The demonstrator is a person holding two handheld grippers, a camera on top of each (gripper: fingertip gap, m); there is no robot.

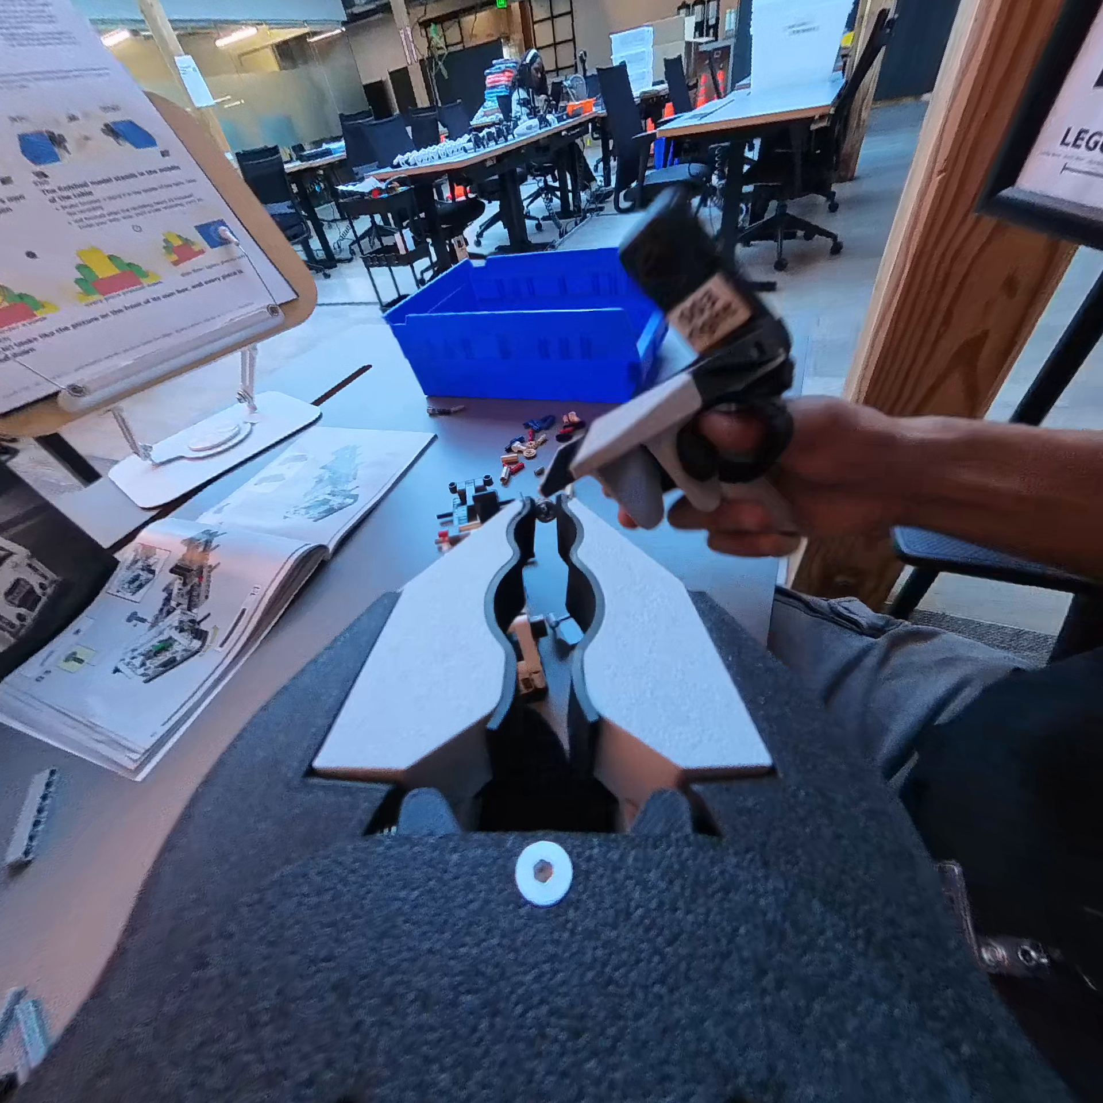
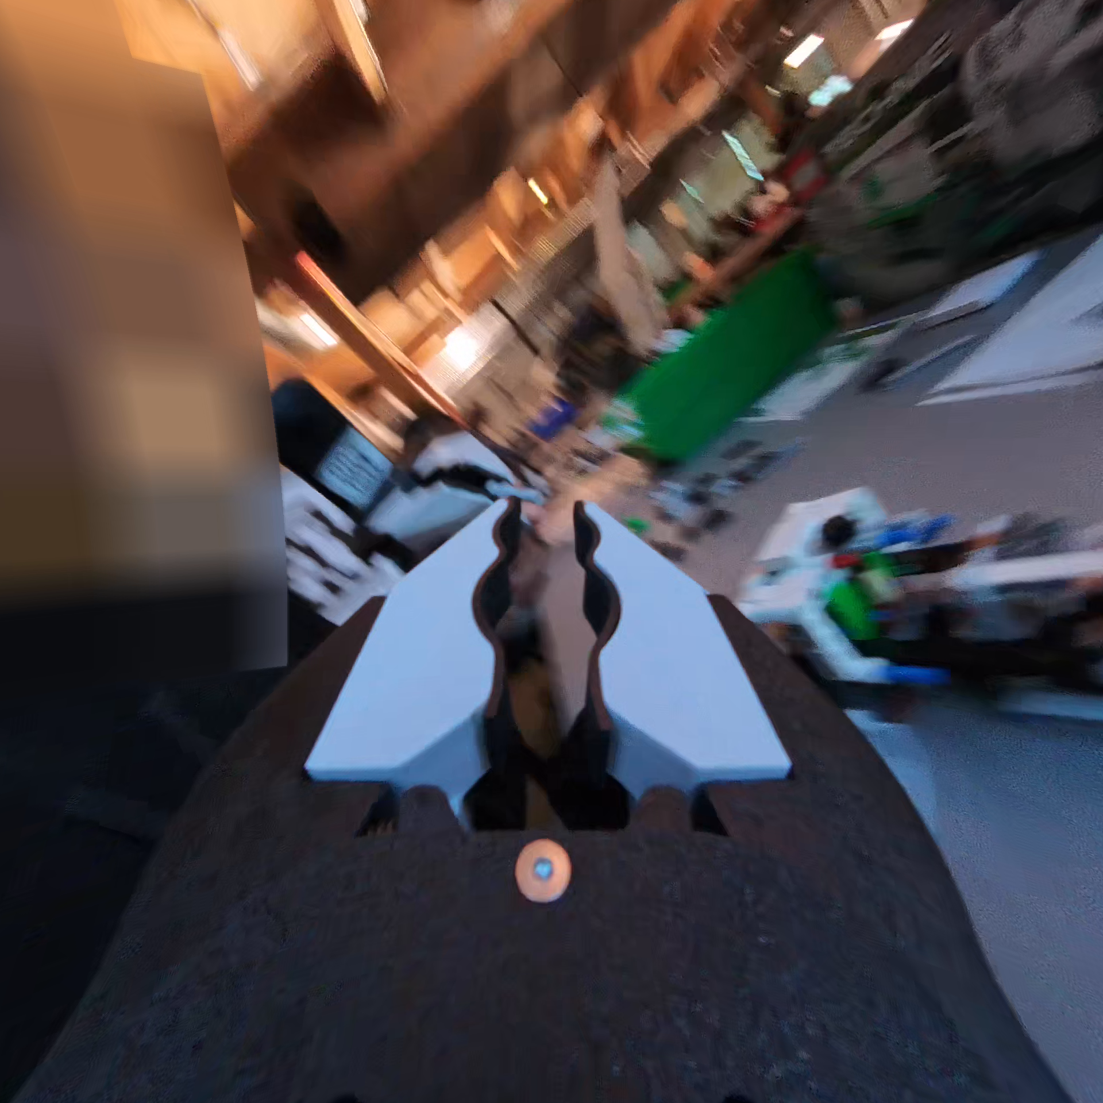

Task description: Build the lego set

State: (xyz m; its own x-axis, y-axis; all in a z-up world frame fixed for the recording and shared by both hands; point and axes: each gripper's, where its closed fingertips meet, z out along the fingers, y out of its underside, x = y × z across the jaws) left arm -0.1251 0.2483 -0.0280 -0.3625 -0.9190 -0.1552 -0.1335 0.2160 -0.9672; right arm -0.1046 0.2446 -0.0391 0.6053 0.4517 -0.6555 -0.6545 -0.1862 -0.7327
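The left gripper (image 1: 544, 512) pinched a small dark piece (image 1: 545, 511) at its tips, above the loose pieces (image 1: 525, 444) on the table (image 1: 394, 525). The right gripper (image 2: 544, 514) looked slightly parted, seemingly empty in a blurred view.

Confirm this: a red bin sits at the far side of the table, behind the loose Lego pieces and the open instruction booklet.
Not quite: the bin is blue, not red, as the left wrist view shows. It does sit at the far side of the table, behind the loose Lego pieces and the open instruction booklet.
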